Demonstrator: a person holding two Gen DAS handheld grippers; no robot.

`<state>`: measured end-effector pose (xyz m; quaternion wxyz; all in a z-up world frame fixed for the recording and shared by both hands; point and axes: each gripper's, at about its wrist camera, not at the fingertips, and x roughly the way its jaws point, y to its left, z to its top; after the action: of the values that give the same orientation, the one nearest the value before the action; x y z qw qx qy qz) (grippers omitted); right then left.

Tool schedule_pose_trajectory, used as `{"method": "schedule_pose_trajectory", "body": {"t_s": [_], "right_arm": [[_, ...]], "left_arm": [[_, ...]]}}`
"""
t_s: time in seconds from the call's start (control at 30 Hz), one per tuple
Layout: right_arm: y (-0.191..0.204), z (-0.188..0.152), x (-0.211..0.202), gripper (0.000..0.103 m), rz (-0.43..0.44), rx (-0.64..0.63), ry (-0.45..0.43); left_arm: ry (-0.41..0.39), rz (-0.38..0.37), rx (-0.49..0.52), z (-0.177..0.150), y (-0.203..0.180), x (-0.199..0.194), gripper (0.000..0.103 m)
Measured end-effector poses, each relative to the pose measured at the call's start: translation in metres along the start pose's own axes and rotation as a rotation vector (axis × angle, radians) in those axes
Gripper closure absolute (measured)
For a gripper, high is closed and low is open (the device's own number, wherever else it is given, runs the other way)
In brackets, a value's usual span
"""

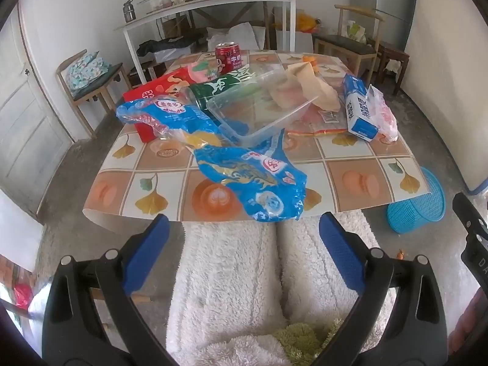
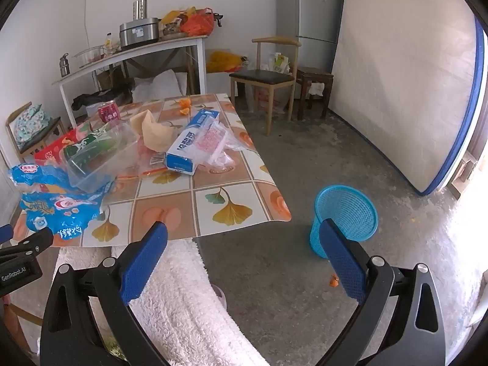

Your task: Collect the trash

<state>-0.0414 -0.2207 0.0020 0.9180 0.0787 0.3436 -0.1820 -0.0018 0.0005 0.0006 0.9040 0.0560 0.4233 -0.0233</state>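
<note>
Trash lies heaped on a patterned table: a crumpled blue wrapper at the near edge, a clear plastic box, a red can, a blue-white carton and a tan paper bag. A blue mesh bin stands on the floor right of the table. My left gripper is open and empty, short of the table edge. My right gripper is open and empty, near the table's right corner.
White fleece-covered legs sit under both grippers. Wooden chairs, a white side table, a fridge and a leaning mattress ring the room. A small orange scrap lies on the concrete floor.
</note>
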Motion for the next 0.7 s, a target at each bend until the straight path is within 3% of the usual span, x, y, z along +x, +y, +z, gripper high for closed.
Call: {"method": "schedule_pose_trajectory", "body": {"t_s": [0.7], "right_arm": [[-0.0001,0.0059,-0.0054,0.006,0.010,0.001,-0.013]], "left_arm": [[0.005,-0.007,0.003,0.0011,-0.0004,0.0019,0.008]]}}
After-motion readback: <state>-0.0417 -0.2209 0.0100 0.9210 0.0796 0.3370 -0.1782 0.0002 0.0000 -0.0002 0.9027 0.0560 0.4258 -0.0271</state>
